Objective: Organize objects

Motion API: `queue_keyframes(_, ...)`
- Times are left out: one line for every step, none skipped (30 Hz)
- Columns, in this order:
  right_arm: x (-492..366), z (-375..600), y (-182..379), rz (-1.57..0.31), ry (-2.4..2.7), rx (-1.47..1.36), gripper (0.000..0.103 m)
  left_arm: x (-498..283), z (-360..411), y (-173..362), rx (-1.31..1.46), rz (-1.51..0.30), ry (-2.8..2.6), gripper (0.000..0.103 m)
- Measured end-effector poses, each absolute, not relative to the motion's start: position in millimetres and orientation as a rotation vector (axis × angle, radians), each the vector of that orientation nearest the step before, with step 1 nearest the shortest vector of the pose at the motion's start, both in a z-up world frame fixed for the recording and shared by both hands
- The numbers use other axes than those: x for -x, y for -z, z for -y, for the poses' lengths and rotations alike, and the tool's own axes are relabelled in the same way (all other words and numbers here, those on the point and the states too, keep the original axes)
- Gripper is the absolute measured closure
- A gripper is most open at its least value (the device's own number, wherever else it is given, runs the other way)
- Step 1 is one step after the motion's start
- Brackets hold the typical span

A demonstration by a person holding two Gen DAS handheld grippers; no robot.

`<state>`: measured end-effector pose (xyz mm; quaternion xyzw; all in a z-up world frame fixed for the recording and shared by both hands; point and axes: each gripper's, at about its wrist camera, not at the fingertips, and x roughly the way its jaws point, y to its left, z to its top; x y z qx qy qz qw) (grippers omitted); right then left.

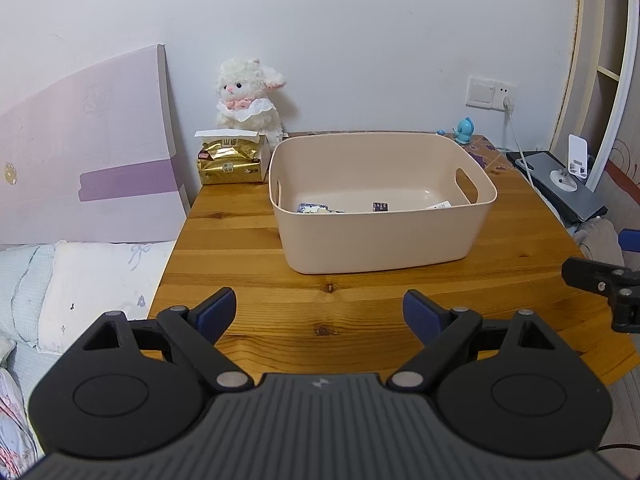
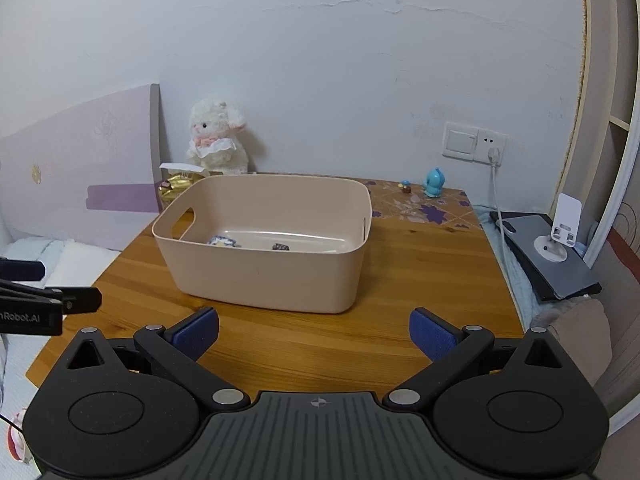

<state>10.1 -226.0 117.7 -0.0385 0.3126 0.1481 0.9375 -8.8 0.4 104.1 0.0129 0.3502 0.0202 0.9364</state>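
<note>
Beige plastic bin with cut-out handles stands near the middle of the wooden worktop, its long side toward the viewer. Inside lie a few small packets, only partly visible over the near wall; what they are cannot be told. Behind the bin, at the far left corner, sits a gold foil bag with a white plush lamb just behind it against the wall. At the far right stand a blue toy figure and a tiny mushroom-like trinket on a purple-patterned mat.

The left gripper and right gripper hover over the near edge of the worktop, well apart from the bin. Both have their blue-padded fingers spread wide, and nothing is held between them.

Judged from this layout, the sorting is either near its end or between pickups, since the near worktop carries nothing loose. If more is to go in, the next move calls for a long reach past the bin to a back corner, closing on a soft or crinkly item.
</note>
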Motion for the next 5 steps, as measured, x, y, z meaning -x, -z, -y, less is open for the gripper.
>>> queue_keyframes(-10.1,226.3,-118.3,-0.636,-0.300,0.079,0.000,8.5,0.1,-103.7,-0.029,-0.718,-0.040,0.012)
queue_keyframes(-10.6,226.6,-118.3,-0.636,-0.299,0.079,0.000,8.3,0.8,-103.4,-0.031,-0.719,-0.037,0.011)
queue_keyframes(-11.3,226.5,-118.0,-0.638,-0.299,0.079,0.000,7.8,1.5,-103.2,-0.032,-0.720,-0.036,0.011)
queue_keyframes(-11.9,226.0,-117.6,-0.640,-0.298,0.080,0.000,7.7,2.4,-103.1,-0.034,-0.720,-0.034,0.011)
queue_keyframes(-12.8,225.6,-116.9,-0.643,-0.298,0.080,0.000,7.0,3.0,-102.6,-0.035,-0.721,-0.033,0.011)
